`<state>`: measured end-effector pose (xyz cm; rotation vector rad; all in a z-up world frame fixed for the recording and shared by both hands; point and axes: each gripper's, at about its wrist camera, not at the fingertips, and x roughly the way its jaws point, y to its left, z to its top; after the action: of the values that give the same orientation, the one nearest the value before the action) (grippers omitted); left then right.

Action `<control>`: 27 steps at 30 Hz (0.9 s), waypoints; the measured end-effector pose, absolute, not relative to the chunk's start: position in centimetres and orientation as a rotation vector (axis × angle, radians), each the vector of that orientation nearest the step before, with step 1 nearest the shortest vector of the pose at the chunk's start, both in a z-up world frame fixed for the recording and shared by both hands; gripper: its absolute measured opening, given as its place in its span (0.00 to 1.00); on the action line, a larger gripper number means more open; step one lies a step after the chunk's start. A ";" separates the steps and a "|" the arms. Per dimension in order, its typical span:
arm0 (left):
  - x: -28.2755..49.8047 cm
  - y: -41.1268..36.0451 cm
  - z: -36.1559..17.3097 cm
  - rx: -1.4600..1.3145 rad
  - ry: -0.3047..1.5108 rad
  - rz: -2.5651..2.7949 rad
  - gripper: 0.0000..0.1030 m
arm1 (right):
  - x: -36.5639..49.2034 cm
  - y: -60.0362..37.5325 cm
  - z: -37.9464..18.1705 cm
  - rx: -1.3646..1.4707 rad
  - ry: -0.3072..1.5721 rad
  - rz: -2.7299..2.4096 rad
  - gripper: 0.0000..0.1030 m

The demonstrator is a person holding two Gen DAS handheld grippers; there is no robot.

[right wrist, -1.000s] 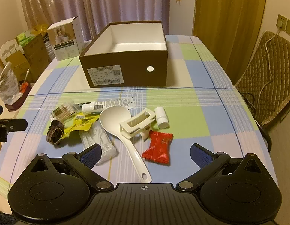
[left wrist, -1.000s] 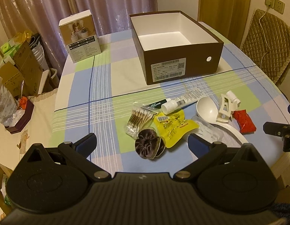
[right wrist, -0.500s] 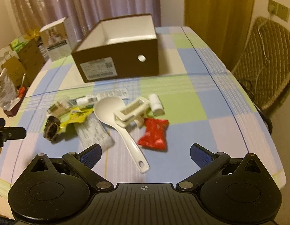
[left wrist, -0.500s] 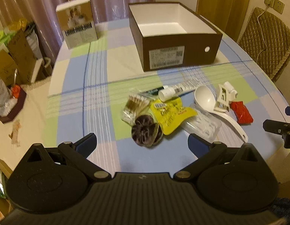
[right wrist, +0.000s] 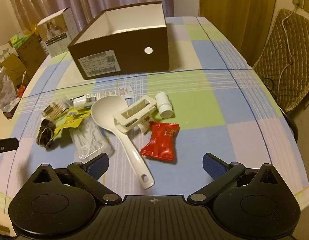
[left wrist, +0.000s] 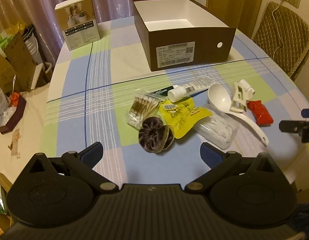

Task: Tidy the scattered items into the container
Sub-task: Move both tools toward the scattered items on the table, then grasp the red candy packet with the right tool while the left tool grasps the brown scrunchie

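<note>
While both the left gripper [left wrist: 151, 153] and right gripper [right wrist: 155, 164] hang spread and empty over the table's near edge, the overlapping pile, dark velvet scrunchie [left wrist: 156, 134] nearest, risks dragging neighbours; the brown cardboard box [left wrist: 191, 46] waits mid-table.

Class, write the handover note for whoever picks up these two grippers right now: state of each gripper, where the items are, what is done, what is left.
Left gripper: open, holding nothing, above the table edge in front of the dark scrunchie.
Right gripper: open, holding nothing, over the white spoon's handle and the red packet.
Brown box: at the far side, nothing seen inside.
All items lie scattered on the tablecloth: cotton swabs, yellow pouch, tube, clear plastic pack, white clip, small white bottle.
Done: nothing boxed.
Left: every item.
</note>
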<state>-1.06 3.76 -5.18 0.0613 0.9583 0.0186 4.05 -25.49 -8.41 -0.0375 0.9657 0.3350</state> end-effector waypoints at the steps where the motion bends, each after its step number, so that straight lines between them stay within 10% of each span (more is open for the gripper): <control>1: -1.0 3.8 -5.3 0.065 0.953 0.023 0.99 | 4.3 -25.7 -8.6 -0.021 0.964 0.330 1.00; 9: 0.3 4.5 -6.8 0.030 0.979 0.070 0.99 | 6.6 -25.6 -10.3 -0.021 0.967 0.320 0.98; 11: 0.7 4.6 -7.2 0.027 0.992 0.075 0.99 | 7.3 -25.4 -11.0 -0.028 0.983 0.331 0.72; 21: 1.5 4.3 -8.5 0.064 1.032 0.050 0.99 | 10.2 -25.0 -12.6 -0.014 1.008 0.355 0.71; 23: 1.6 4.5 -8.5 0.057 1.029 0.045 0.99 | 10.4 -24.9 -12.7 -0.022 1.003 0.368 0.53; 27: 2.0 4.7 -8.7 0.057 1.025 0.043 0.94 | 10.9 -24.8 -13.4 -0.024 1.031 0.380 0.50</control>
<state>1.96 4.67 -8.66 0.0565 1.0251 0.0433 10.94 -24.85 -13.40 -0.0241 1.0314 0.3798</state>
